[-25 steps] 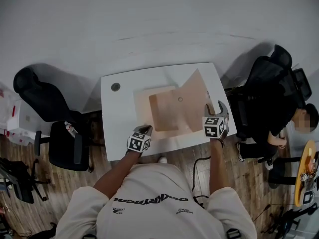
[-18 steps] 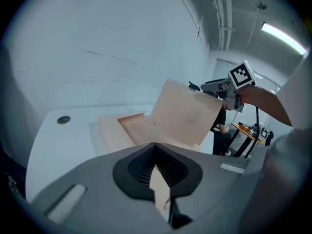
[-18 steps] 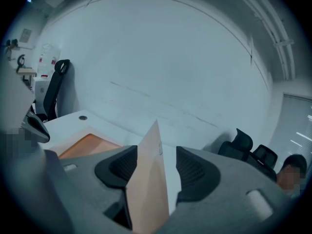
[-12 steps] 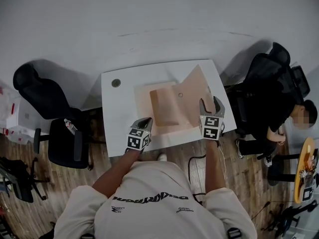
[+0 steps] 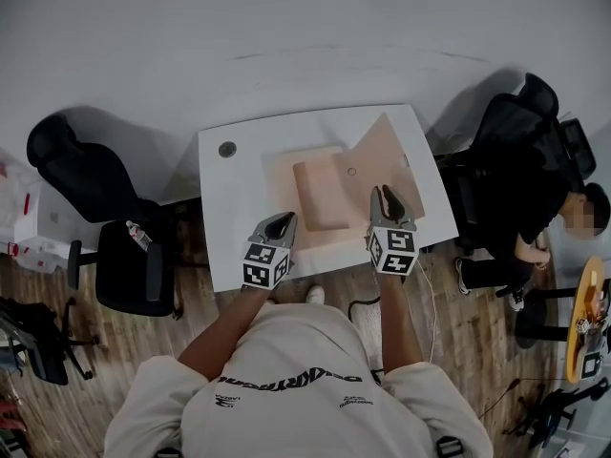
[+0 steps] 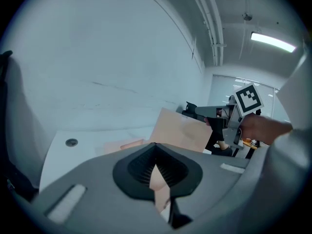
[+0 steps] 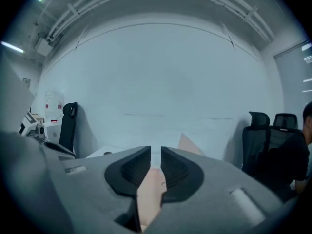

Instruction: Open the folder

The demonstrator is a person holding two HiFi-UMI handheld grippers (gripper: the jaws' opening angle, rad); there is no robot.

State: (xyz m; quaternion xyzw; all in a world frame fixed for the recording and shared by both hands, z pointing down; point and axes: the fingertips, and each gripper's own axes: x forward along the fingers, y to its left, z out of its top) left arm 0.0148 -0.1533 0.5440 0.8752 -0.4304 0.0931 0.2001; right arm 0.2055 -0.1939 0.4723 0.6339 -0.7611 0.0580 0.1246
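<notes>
Peach folder (image 5: pixel 320 198) just beyond: hovering over its near edge, holding left claw (image 5: pixel 284 220) pressed together, just narrowing empty right claw (image 5: pixel 387 195), nearer the raised far-right flap (image 5: pixel 382 153).

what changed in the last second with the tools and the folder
The right tool moved left from the right edge of the folder to above it; its jaws have just been closing, with nothing between them. The left tool rose a little by the near edge of the table. The folder stayed open.
</notes>
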